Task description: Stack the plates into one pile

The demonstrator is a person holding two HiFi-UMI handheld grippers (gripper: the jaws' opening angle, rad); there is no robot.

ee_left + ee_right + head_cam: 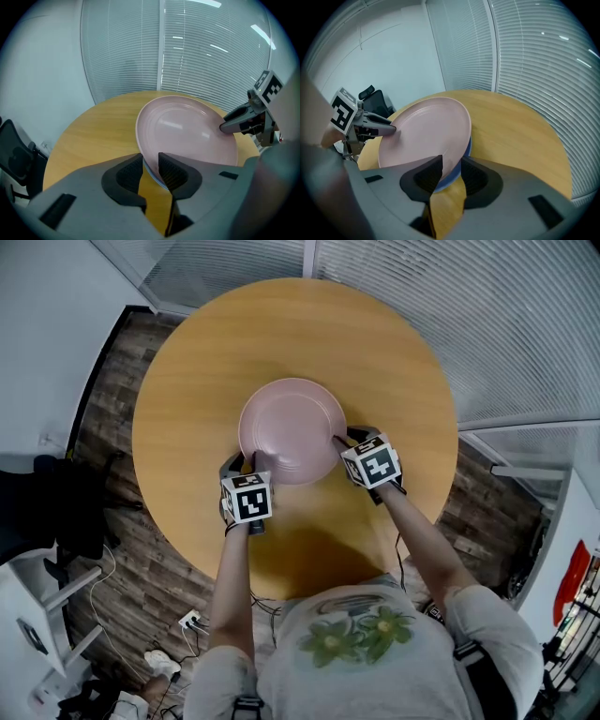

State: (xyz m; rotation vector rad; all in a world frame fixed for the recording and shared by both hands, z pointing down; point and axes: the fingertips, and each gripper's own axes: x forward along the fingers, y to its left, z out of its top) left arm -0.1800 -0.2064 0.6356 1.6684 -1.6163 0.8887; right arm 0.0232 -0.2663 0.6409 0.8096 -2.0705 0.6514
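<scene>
Round light-wood tabletop (187, 409), seen from above. Near its middle sits the task's thing, a round pale-pink plate (292, 427), glossy, with a shallow well. It lies on top of a blue plate (468, 144), of which only a thin edge shows under the pink rim.

My left gripper (251, 463) is at the near-left rim and my right gripper (339, 440) at the near-right rim. The pile is between them.

Left gripper view: my jaws (151, 161) are clamped on the edge of the pile. One pad is against the pink rim (187, 131); the other is under the blue edge (151, 171). Bare wood shows in the gap below. The right gripper's tip (225, 126) rests on the far rim.

Right gripper view: same grip here (451, 164), with the jaws closed over the pink rim (426, 131) and the blue edge beneath it. The left gripper (391, 128) pinches the opposite side.

I cannot tell whether the underside of the pile touches the tabletop or hangs just above it. The plates look slightly tilted against the wood in the right gripper view.

Surroundings: white slatted blinds (469, 306) behind the tabletop and dark plank floor (103, 381) to the left.
</scene>
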